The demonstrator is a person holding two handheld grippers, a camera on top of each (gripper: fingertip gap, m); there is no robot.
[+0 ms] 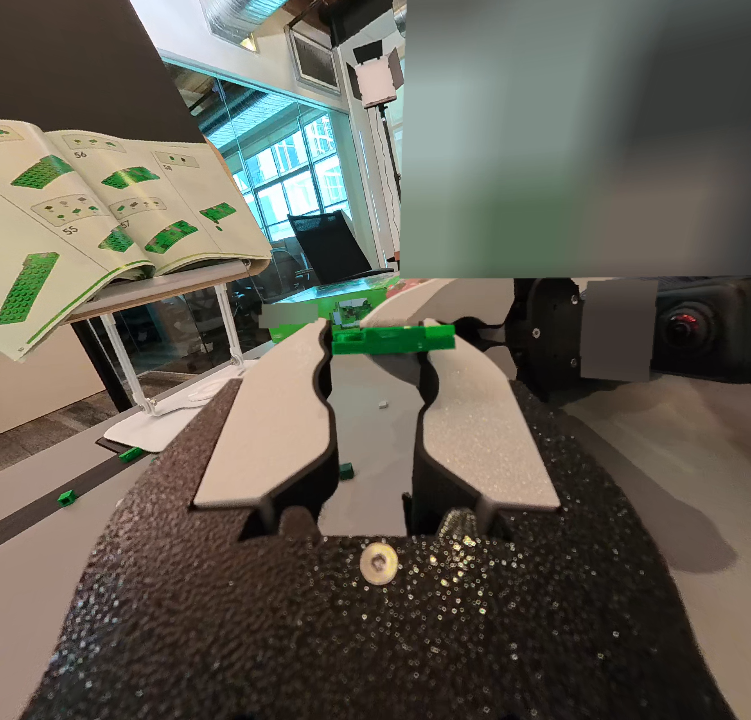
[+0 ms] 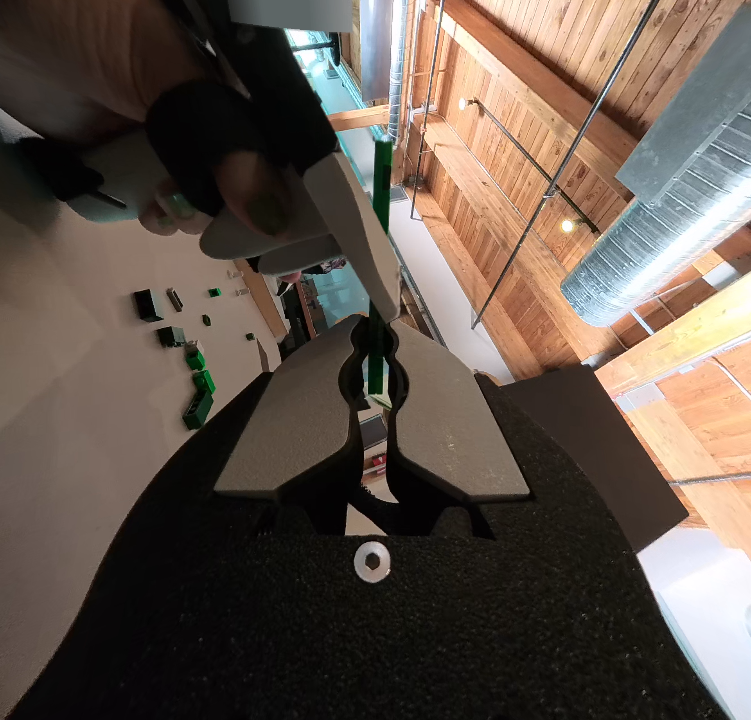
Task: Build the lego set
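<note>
A flat green Lego plate (image 1: 390, 338) is held in the air above the table. My right gripper (image 2: 376, 342) is shut on one end of the plate (image 2: 383, 172), which shows edge-on there. Its black body (image 1: 544, 334) comes in from the right in the left wrist view. My left gripper (image 1: 376, 334) has its jaws apart, with the plate across its fingertips; the plate's left end touches the left finger and its right end runs past the right fingertip. One of the left gripper's fingers (image 2: 357, 245) crosses in front of the plate in the right wrist view.
An open instruction booklet (image 1: 122, 212) stands on a white stand at the left. A green box (image 1: 349, 294) sits behind the plate. Loose green bricks (image 1: 66, 498) (image 2: 199, 399) and a black brick (image 2: 147, 305) lie on the grey table (image 1: 365, 436). A person's hand (image 2: 244, 196) holds the left gripper. The grippers are tip to tip, or close to it. The black brick (image 2: 147, 305) is about 12 cm from both grippers' fingertips.
</note>
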